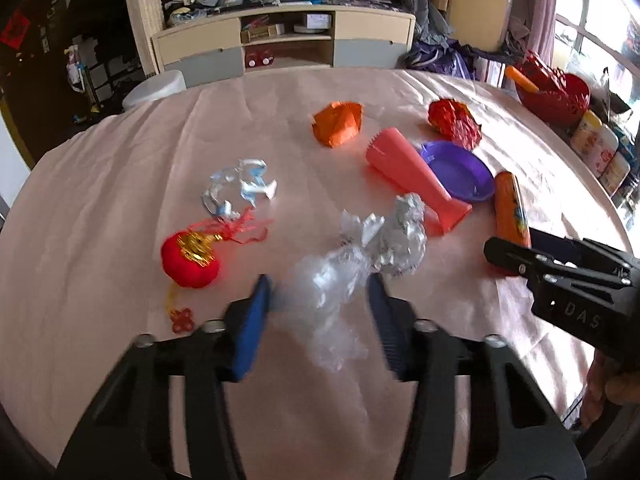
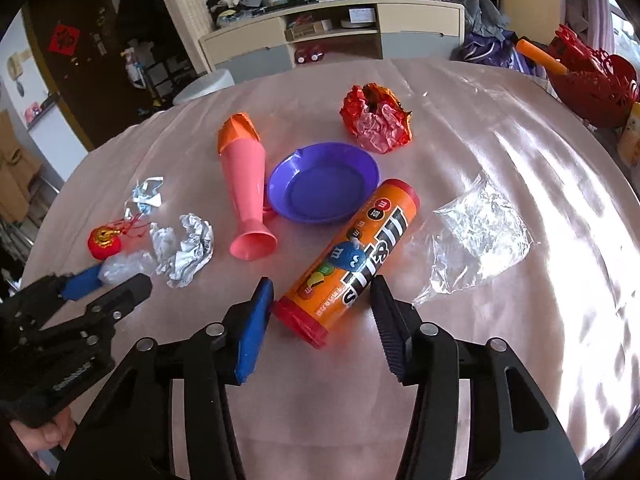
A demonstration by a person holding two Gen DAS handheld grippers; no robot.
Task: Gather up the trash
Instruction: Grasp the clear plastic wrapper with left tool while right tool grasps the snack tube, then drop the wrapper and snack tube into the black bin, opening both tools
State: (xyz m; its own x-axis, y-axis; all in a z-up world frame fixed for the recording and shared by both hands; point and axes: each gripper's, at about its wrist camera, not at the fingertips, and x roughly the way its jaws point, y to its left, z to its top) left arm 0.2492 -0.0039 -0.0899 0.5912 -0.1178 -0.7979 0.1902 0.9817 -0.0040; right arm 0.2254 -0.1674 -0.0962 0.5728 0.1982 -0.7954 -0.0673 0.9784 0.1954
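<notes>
Near the left edge of the table, the left gripper (image 1: pixel 320 292) stands spread around a crumpled clear plastic wrapper (image 1: pixel 326 280), not yet pinching; it should close low, since thin film slips. Just beyond lies crinkled silver foil (image 1: pixel 400 236). To the right, the right gripper (image 2: pixel 322 294) gapes around a smooth, rigid candy tube (image 2: pixel 352 256), unclamped.

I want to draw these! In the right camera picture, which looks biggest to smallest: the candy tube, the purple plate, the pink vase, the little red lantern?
1. Candy tube, though it lies nearest the camera.
2. Purple plate and pink vase look about alike; can't rank them.
3. Red lantern, smallest.
</notes>
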